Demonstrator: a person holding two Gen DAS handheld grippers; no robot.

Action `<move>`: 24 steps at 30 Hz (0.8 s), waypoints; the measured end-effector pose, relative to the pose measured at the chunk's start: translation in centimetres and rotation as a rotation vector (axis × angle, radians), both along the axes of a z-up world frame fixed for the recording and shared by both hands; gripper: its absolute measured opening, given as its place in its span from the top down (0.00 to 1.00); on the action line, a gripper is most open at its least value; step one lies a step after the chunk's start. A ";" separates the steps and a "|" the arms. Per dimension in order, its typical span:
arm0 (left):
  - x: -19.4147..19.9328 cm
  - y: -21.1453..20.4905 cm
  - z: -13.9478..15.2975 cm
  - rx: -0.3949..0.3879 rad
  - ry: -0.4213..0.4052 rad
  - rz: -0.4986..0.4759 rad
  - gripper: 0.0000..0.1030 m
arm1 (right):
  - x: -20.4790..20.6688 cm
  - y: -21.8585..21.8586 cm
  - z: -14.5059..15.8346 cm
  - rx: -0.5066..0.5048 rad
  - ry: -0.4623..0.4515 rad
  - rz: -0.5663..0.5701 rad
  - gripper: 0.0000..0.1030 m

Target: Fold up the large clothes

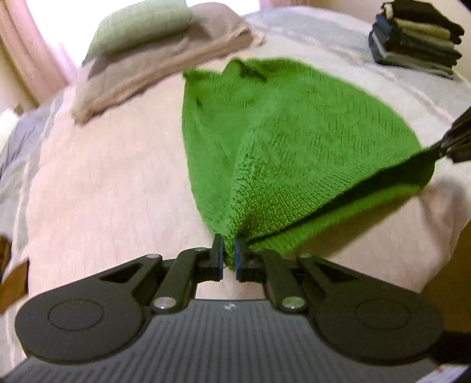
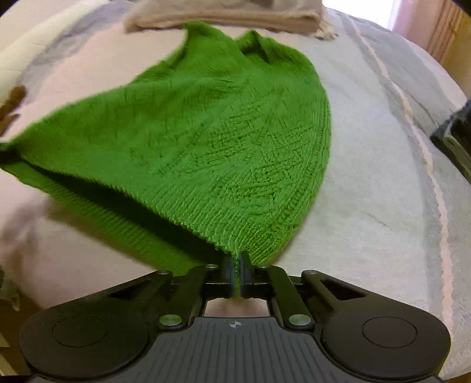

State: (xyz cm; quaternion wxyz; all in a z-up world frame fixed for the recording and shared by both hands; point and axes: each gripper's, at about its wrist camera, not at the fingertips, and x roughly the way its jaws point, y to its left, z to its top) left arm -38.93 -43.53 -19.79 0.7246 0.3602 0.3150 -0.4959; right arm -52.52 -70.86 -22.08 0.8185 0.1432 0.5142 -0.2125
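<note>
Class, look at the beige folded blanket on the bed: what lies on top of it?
A pale green folded cloth lies on the beige blanket. The blanket's surface beneath it is covered.

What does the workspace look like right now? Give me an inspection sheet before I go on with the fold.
Surface: bed cover, pale pink and grey bands, soft and slightly rumpled.
Job's things: green knit sweater, lifted at its near hem, far end resting on the bed.
Clutter: folded beige blanket with a green pillow on top; stack of folded dark clothes at the far right corner.
Grippers: left gripper shut on one hem corner; right gripper shut on the other corner, hem stretched between them.
Cables: nothing seen.
Surroundings: pink curtain by a bright window.
</note>
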 end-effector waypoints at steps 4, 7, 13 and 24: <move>0.4 1.1 -2.9 0.076 0.078 0.057 0.96 | 0.1 0.4 -0.9 0.065 0.014 -0.040 1.00; 1.3 1.2 -3.8 0.114 0.107 0.073 1.00 | 0.5 -0.2 -1.3 0.100 0.050 -0.018 1.00; 3.1 0.6 -1.2 0.103 0.149 0.096 0.92 | -0.2 -1.5 1.2 0.051 0.037 0.018 0.42; 11.0 -12.6 -0.6 -0.043 0.141 0.173 0.68 | 5.2 -9.0 1.7 0.002 -0.060 0.020 0.40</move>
